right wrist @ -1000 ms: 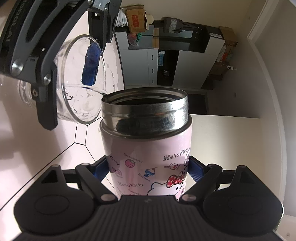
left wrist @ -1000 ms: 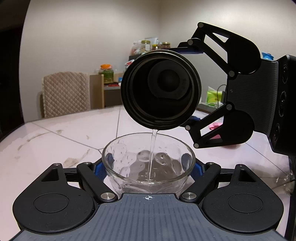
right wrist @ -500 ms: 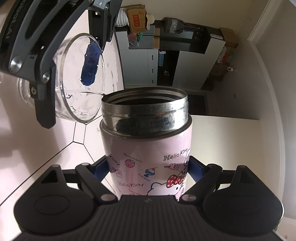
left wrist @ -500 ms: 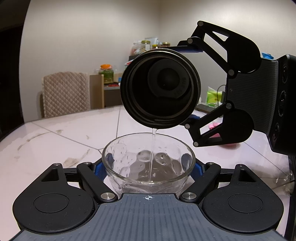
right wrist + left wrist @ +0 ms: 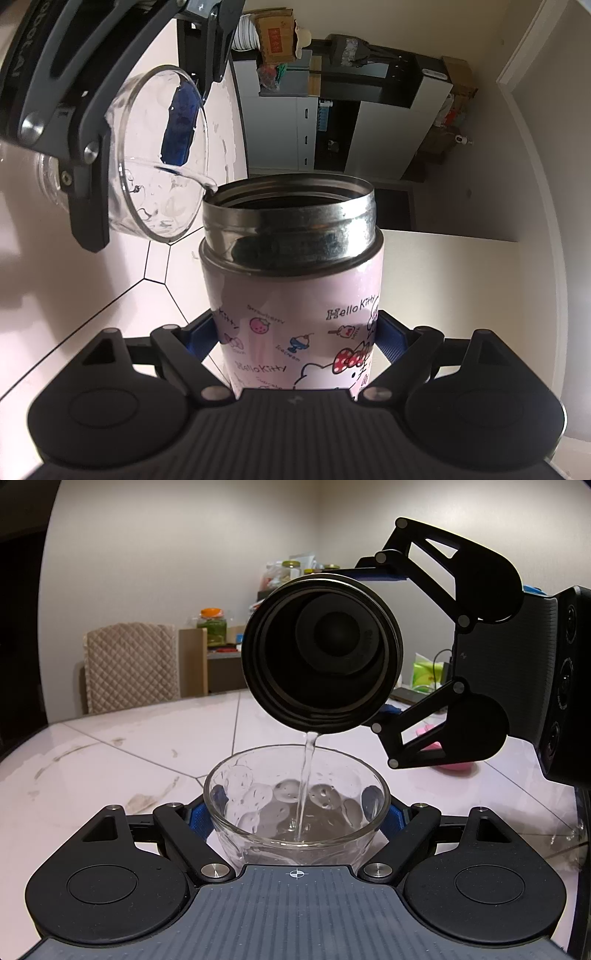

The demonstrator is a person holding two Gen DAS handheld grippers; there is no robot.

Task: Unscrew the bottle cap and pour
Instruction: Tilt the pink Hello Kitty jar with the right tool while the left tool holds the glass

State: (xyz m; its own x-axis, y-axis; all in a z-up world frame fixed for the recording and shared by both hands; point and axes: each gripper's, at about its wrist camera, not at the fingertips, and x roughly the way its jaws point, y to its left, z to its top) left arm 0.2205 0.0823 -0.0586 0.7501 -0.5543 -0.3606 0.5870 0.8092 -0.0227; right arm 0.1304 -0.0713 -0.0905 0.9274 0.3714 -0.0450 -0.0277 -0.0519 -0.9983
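My right gripper (image 5: 295, 332) jaws clamp uncapped Hello Kitty flask (image 5: 295, 295), frame centre, tilted mouth-down so water stream (image 5: 306, 775) drops into glass bowl (image 5: 295, 812). Left gripper (image 5: 295, 818) jaws grip bowl under spout, lower centre, above counter (image 5: 110, 757).

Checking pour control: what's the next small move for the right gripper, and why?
Probably hold the tilt steady. The right gripper has the flask tipped over the glass bowl in the left gripper. A thin stream of water lands inside the rim, and the bowl holds only a shallow pool.
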